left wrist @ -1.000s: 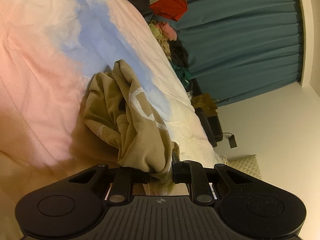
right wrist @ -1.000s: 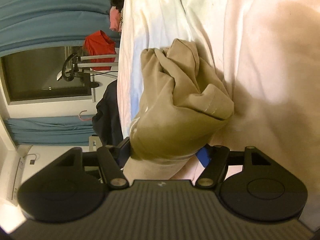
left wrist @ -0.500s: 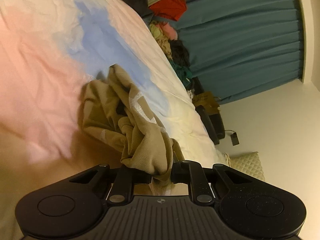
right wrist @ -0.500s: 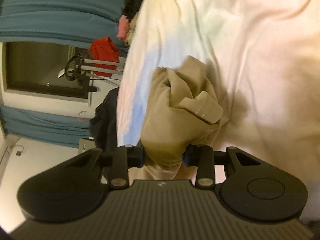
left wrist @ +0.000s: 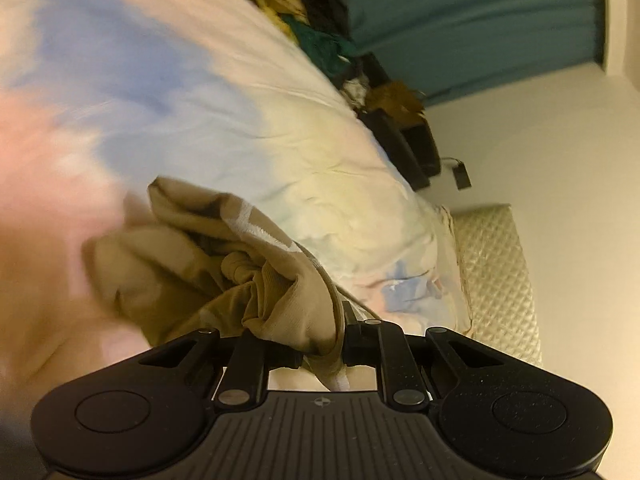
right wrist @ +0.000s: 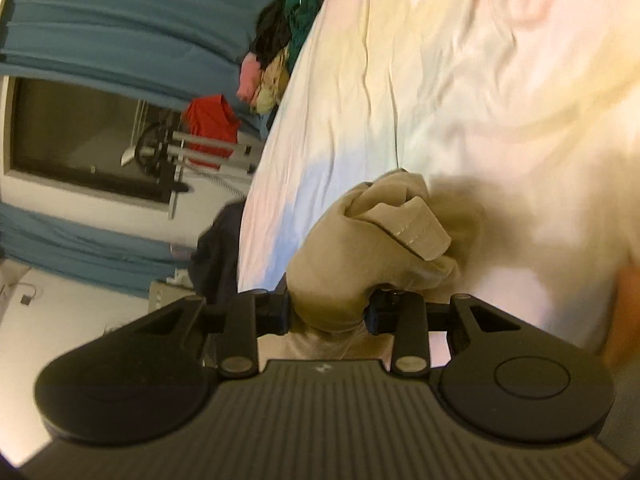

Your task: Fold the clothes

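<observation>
The tan shirt (left wrist: 224, 272) is a crumpled bunch w/ a white print on one fold and a stitched hem (right wrist: 416, 236) poking out in the right wrist view, hanging over the pastel bedspread (left wrist: 208, 92), approx mid-bed; whether its low end touches the cover is lost in blur. The left gripper (left wrist: 320, 354) is narrow, pinching a wad of it, and the right gripper (right wrist: 326, 314) is clamped on another, thicker wad. A heap of clothes (right wrist: 280, 56) sits at the bed's far edge by the teal curtain (left wrist: 460, 20).
</observation>
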{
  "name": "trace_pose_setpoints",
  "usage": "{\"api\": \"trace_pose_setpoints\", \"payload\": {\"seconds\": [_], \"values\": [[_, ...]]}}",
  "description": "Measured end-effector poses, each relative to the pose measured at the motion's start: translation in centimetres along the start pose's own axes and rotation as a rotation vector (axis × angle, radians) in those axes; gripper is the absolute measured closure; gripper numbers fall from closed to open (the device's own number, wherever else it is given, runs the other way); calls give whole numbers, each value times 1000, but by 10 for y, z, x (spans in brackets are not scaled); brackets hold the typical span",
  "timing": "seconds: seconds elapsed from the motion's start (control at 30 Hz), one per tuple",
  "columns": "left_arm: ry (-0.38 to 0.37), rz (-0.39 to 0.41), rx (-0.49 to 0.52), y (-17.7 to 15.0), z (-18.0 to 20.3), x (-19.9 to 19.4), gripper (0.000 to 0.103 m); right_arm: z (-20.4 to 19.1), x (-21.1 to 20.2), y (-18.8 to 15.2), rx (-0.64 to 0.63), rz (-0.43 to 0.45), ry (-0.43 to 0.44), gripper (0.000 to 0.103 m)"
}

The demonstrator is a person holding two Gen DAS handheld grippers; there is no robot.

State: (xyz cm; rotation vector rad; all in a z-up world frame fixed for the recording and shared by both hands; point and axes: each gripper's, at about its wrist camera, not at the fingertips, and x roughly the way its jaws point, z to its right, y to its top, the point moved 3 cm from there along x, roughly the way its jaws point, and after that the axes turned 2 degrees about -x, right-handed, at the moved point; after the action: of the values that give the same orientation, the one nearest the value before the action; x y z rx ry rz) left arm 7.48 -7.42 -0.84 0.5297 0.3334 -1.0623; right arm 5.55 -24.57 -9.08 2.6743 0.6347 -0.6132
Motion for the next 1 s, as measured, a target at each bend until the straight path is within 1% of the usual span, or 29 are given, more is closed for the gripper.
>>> {"api": "trace_pose_setpoints", "payload": {"seconds": [0.1,0.2,0.23,0.27,0.33,0.4,0.47,0.57,0.63,0.7,0.77,0.83,0.9,0.93,0.97,1.0], "values": [[-5,-5,60,36,35,55,86,-15,16,63,-15,92,-15,66],[-41,23,89,76,78,116,86,-36,29,130,-55,208,-32,66],[-49,37,110,89,94,134,86,-44,33,151,-80,250,-36,66],[-53,61,155,100,111,151,86,-50,36,172,-98,293,-35,66],[-62,120,242,121,144,188,85,-51,49,205,-119,355,-37,66],[-65,149,260,133,156,221,85,-49,63,237,-138,413,-41,66],[-43,155,275,135,154,253,85,-24,82,247,-134,402,-76,66],[10,112,326,123,120,297,85,20,113,257,-122,371,-136,66],[62,59,376,105,84,319,85,56,133,246,-114,320,-192,66],[106,13,400,88,49,330,85,92,148,229,-86,259,-232,66],[131,-4,437,72,23,336,84,115,154,213,-82,236,-233,66],[148,9,477,63,14,337,81,124,156,202,-98,242,-220,66],[172,33,533,55,14,338,77,125,157,197,-132,252,-220,65],[188,41,557,52,16,339,75,124,156,197,-129,246,-225,64],[206,43,579,51,22,339,72,123,155,199,-119,237,-233,63],[222,40,605,51,29,338,66,118,151,199,-125,228,-260,62]]}}
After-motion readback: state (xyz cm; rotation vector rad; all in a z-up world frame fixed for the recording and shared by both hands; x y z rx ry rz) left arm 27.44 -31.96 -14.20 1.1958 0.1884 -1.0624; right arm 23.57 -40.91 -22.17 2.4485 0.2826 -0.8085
